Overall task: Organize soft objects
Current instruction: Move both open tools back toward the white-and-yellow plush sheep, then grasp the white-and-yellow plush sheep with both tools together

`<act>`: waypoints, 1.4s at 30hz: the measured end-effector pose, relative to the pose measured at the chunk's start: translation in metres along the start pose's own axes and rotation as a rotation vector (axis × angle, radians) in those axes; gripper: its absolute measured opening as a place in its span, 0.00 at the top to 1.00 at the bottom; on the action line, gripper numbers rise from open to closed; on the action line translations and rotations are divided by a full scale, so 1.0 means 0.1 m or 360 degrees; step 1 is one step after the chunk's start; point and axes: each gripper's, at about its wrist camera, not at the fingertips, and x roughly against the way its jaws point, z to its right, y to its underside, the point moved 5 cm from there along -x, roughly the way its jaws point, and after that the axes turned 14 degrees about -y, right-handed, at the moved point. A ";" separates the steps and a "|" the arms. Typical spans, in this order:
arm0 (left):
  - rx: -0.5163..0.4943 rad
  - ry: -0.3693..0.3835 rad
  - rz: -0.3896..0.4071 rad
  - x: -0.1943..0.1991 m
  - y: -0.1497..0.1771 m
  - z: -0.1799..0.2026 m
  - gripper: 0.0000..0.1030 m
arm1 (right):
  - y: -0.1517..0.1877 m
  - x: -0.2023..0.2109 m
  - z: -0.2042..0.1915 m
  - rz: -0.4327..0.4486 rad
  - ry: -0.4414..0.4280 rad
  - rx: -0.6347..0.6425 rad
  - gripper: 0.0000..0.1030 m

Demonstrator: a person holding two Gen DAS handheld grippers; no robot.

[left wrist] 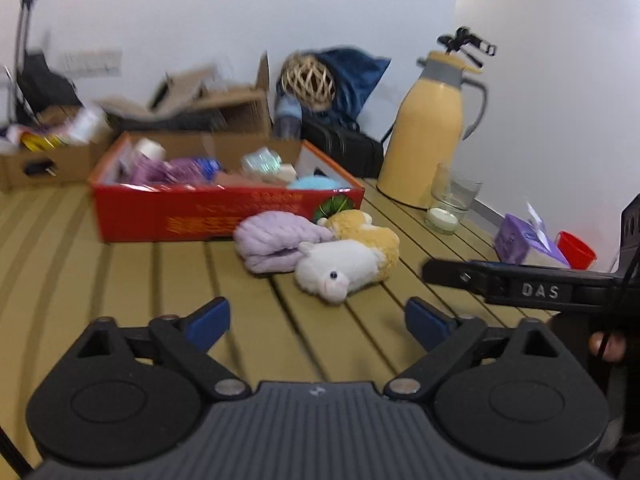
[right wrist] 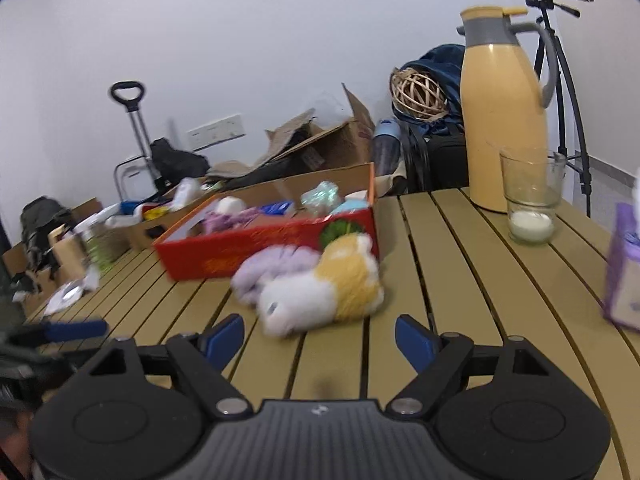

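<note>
A white and yellow plush animal (left wrist: 347,261) lies on the slatted table beside a folded lilac knit cloth (left wrist: 276,242), just in front of a red cardboard box (left wrist: 224,210) holding several items. My left gripper (left wrist: 318,320) is open and empty, a short way before the plush. In the right wrist view the plush (right wrist: 320,294), the lilac cloth (right wrist: 276,268) and the red box (right wrist: 264,246) lie ahead of my open, empty right gripper (right wrist: 320,340). The right gripper's fingers (left wrist: 460,276) reach in from the right in the left wrist view.
A yellow thermos jug (left wrist: 430,128) and a glass with a candle (left wrist: 450,200) stand at the back right. A purple tissue box (left wrist: 528,240) and a red cup (left wrist: 576,250) sit at the right edge. Cardboard boxes (left wrist: 52,156) and bags lie behind the table.
</note>
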 end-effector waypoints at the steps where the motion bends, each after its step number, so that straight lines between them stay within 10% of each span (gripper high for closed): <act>1: 0.0018 0.0017 -0.0020 -0.16 -0.04 0.02 0.16 | -0.07 -0.14 0.07 0.0002 0.0008 -0.0006 0.22; 7: 0.0203 0.0209 -0.0208 -1.01 -0.11 0.11 0.30 | -0.13 -0.74 0.47 0.0047 0.0022 -0.0221 0.53; 11: 0.0246 0.0303 -0.0282 -1.14 -0.02 0.09 0.47 | -0.08 -0.71 0.52 0.0044 -0.0071 -0.0287 0.56; 17: 0.0205 0.0400 -0.0251 -0.75 0.07 -0.11 0.48 | 0.23 -0.30 0.16 0.0049 -0.0112 -0.0337 0.57; 22: 0.0357 0.0026 -0.0056 -0.47 0.08 -0.78 0.47 | 0.67 -0.17 -0.77 -0.0153 -0.0371 -0.0174 0.55; 26: 0.0548 -0.0043 0.0034 -0.23 0.08 -1.14 0.40 | 0.72 0.01 -1.17 -0.0119 -0.0539 -0.0064 0.55; 34: 0.0541 0.0221 -0.0131 -0.19 0.37 -0.76 0.30 | 0.51 0.00 -0.50 0.0156 -0.0109 -0.0224 0.44; 42: 0.0505 0.0318 -0.0163 -0.27 0.44 -0.62 0.32 | 0.73 -0.29 -0.17 0.0105 -0.0362 -0.0626 0.47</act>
